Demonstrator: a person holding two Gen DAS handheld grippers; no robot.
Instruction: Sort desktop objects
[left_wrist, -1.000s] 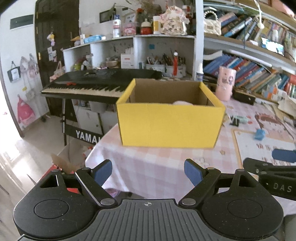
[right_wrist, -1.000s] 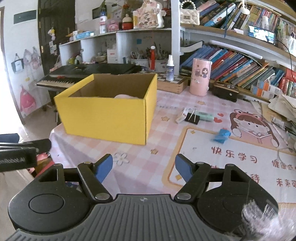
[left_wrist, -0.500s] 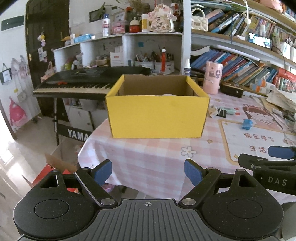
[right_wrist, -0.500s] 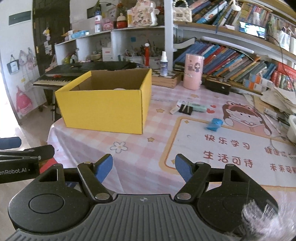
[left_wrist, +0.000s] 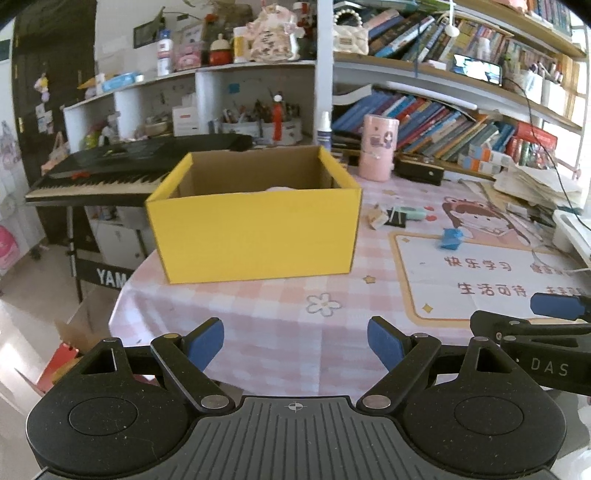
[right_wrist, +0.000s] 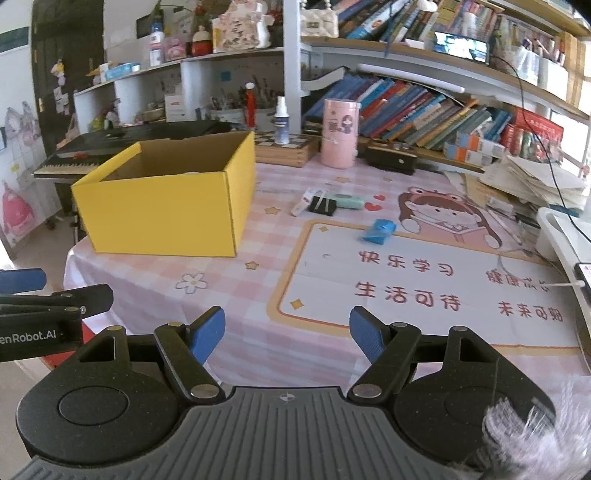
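An open yellow cardboard box (left_wrist: 255, 229) stands on the pink checked tablecloth, with a pale object barely showing inside; it also shows in the right wrist view (right_wrist: 166, 210). Small items lie right of it: a blue folded object (right_wrist: 378, 230), a black binder clip (right_wrist: 322, 205), a mint green tube (right_wrist: 349, 202) and a small white card (right_wrist: 301, 207). My left gripper (left_wrist: 295, 347) is open and empty, near the table's front edge. My right gripper (right_wrist: 286, 336) is open and empty, over the front of the table.
A printed cartoon desk mat (right_wrist: 424, 280) covers the table's right half. A pink cylinder (right_wrist: 339, 133), a spray bottle (right_wrist: 280, 122) and bookshelves stand behind. A keyboard piano (left_wrist: 110, 173) stands left of the table. Stacked papers (right_wrist: 535, 184) lie at right.
Both grippers have pulled back from the box and swung right. The box looks smaller and more of the table and mat shows. Both stayed open.
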